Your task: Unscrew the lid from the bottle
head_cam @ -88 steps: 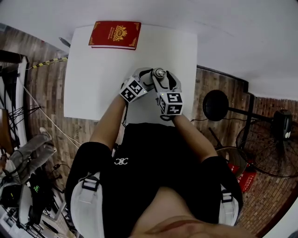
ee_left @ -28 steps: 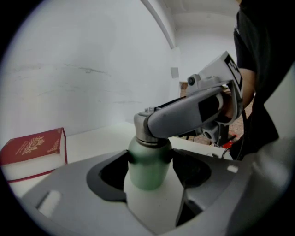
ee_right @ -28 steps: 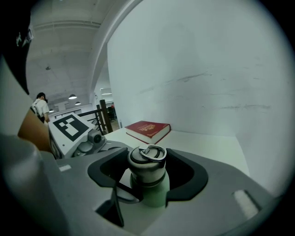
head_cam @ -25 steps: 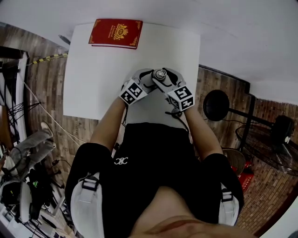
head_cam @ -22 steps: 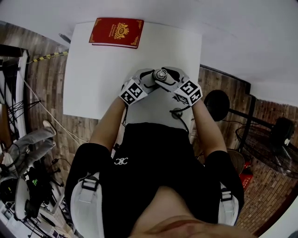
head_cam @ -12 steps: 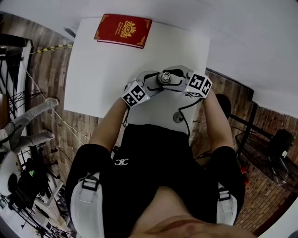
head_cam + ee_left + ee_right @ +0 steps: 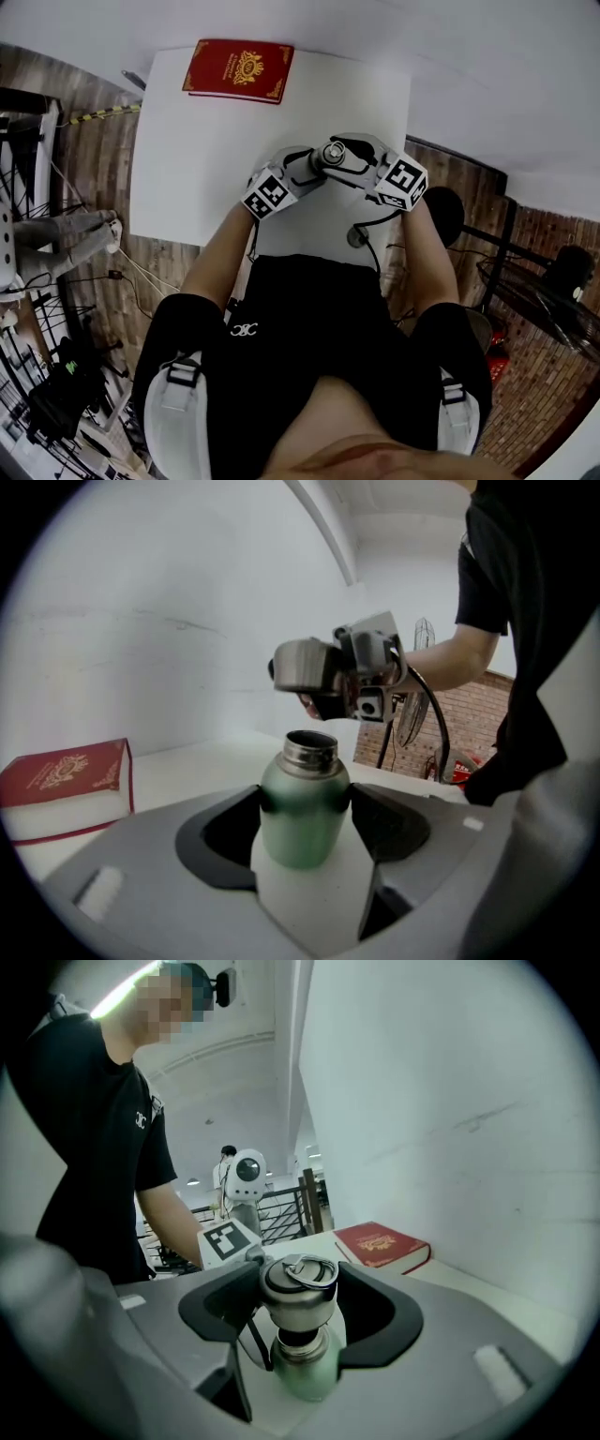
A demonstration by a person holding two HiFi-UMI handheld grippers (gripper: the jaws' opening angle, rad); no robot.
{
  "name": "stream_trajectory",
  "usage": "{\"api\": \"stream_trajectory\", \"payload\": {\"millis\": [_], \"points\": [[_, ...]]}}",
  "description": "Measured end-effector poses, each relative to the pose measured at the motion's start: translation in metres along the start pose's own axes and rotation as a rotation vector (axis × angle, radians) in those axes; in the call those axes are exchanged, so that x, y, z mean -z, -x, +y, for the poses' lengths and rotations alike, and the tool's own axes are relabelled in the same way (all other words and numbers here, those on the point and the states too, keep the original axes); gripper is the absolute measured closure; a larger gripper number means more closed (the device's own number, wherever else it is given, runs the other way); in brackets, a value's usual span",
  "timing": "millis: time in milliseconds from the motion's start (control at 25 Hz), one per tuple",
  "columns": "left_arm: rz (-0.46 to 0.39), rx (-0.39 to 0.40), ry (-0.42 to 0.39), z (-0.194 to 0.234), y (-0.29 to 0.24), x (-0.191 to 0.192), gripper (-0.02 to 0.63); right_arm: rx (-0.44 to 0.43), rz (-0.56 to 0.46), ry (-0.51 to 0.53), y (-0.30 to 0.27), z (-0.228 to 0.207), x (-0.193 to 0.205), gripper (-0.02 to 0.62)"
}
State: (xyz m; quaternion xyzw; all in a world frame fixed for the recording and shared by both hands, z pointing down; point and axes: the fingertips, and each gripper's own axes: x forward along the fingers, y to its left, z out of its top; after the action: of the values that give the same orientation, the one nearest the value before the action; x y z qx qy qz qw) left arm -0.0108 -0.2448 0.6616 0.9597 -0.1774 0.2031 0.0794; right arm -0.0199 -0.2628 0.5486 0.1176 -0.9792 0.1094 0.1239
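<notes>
Our left tongs (image 7: 305, 803) are clamped on the body of the green bottle (image 7: 302, 834), upright over the white counter (image 7: 206, 141). Our right tongs (image 7: 298, 1312) grip the steel lid (image 7: 298, 1290) (ring on top) just above the open neck, apart from it. Farther off, a red book (image 7: 239, 69) lies at the counter's far edge.

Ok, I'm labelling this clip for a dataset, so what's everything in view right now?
table: one, white, in front of the person.
book: one, red with gold print, at the table's far edge.
bottle: one, green with a metal neck, upright, open.
lid: one, metal, above the bottle's neck and apart from it.
fan: one, black, on the floor right of the table.
left gripper: one, grey, clamped on the bottle.
right gripper: one, grey, clamped on the lid.
</notes>
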Motion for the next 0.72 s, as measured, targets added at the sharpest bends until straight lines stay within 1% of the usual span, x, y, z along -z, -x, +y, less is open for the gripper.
{"api": "stream_trajectory", "payload": {"millis": [120, 240, 360, 400, 440, 480, 560, 600, 720], "points": [[-0.011, -0.036, 0.019, -0.003, 0.005, 0.002, 0.252, 0.101, -0.067, -0.023, 0.015, 0.006, -0.013, 0.33], [-0.073, -0.089, 0.046, -0.006, 0.019, -0.007, 0.252, 0.226, -0.115, -0.047, 0.031, 0.013, -0.023, 0.33], [-0.125, -0.148, 0.036, -0.007, 0.041, -0.025, 0.256, 0.357, -0.171, -0.067, 0.047, 0.019, -0.033, 0.33], [-0.144, -0.174, 0.039, -0.005, 0.051, -0.033, 0.283, 0.405, -0.196, -0.07, 0.052, 0.019, -0.038, 0.33], [-0.164, -0.209, 0.05, -0.001, 0.062, -0.041, 0.332, 0.456, -0.22, -0.068, 0.057, 0.019, -0.043, 0.33], [-0.185, -0.255, 0.066, 0.004, 0.076, -0.049, 0.387, 0.508, -0.239, -0.065, 0.062, 0.02, -0.049, 0.33], [-0.221, -0.37, 0.09, 0.012, 0.107, -0.064, 0.523, 0.608, -0.272, -0.06, 0.073, 0.026, -0.059, 0.33], [-0.234, -0.428, 0.093, 0.014, 0.123, -0.072, 0.552, 0.653, -0.292, -0.061, 0.078, 0.029, -0.064, 0.33], [-0.251, -0.588, 0.077, 0.025, 0.167, -0.094, 0.552, 0.791, -0.36, -0.08, 0.097, 0.034, -0.081, 0.33]]}}
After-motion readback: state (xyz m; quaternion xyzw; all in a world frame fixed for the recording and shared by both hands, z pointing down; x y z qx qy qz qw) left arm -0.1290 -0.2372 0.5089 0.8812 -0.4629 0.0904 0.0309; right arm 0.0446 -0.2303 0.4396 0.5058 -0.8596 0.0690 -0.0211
